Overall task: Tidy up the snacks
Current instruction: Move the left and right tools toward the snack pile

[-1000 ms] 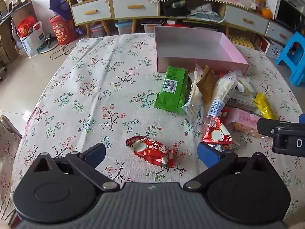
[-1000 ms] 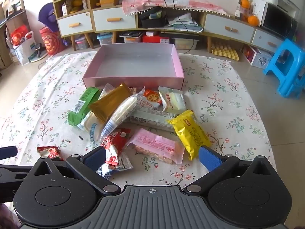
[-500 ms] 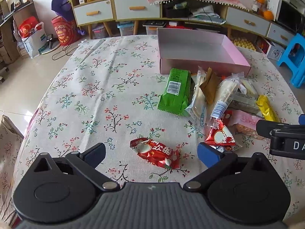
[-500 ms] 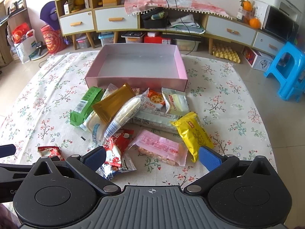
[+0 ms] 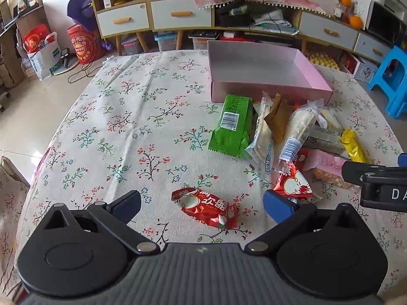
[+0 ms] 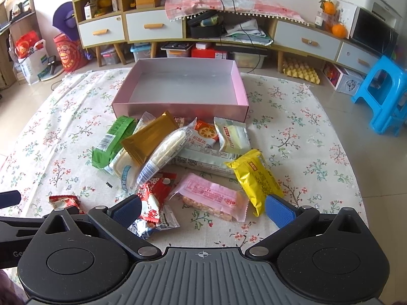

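An empty pink box point(image 6: 183, 89) stands at the far middle of the floral tablecloth; it also shows in the left wrist view point(image 5: 262, 71). A pile of snack packets lies in front of it: green point(image 6: 112, 142), gold point(image 6: 150, 139), yellow point(image 6: 257, 178), pink point(image 6: 213, 198) and red point(image 6: 155, 190). A lone red packet point(image 5: 206, 207) lies between the fingers of my open left gripper point(image 5: 202, 203). My right gripper point(image 6: 202, 208) is open and empty above the pink packet.
The tablecloth point(image 5: 127, 117) hangs over the table edges. Behind the table stand low cabinets with drawers point(image 6: 152, 28). A blue stool point(image 6: 381, 94) is on the floor at right. Bags point(image 5: 43, 48) sit on the floor at left.
Both grippers have drawn back and risen slightly, so the packets and box sit a little lower and farther in view. Both stay open. No packet has moved.
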A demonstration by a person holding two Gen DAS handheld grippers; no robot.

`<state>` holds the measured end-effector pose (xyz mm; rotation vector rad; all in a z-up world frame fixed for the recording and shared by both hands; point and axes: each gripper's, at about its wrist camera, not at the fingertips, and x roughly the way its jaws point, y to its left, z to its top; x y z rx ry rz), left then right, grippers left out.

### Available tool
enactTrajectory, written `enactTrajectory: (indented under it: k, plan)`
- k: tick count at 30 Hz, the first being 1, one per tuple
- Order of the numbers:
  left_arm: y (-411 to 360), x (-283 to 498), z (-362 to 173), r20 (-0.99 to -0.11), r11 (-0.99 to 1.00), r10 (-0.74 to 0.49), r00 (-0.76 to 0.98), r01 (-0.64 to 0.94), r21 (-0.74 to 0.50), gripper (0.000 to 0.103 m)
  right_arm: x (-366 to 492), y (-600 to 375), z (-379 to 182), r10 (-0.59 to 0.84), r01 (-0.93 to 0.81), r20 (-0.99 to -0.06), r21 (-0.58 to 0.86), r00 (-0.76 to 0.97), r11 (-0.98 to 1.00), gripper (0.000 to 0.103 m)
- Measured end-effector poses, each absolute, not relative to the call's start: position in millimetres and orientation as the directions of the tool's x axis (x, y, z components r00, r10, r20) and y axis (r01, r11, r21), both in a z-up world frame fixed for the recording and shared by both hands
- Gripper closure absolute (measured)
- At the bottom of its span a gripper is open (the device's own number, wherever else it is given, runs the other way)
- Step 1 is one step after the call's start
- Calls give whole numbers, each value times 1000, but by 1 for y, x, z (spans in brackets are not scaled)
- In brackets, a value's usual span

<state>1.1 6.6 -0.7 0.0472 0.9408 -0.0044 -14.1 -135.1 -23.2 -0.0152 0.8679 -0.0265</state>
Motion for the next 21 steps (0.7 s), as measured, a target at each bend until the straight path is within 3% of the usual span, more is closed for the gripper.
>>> enactTrajectory:
  k: [15, 21]
  plan:
    - [8, 3, -3, -816, 999, -15, 578, 44, 13, 0, -14, -138, -22, -13, 11, -764, -8, 645, 1000, 0]
    - [15, 2, 3, -779, 998, -68, 623, 56, -42, 0, -4, -145, -28, 96, -65, -790, 72, 605, 995, 0]
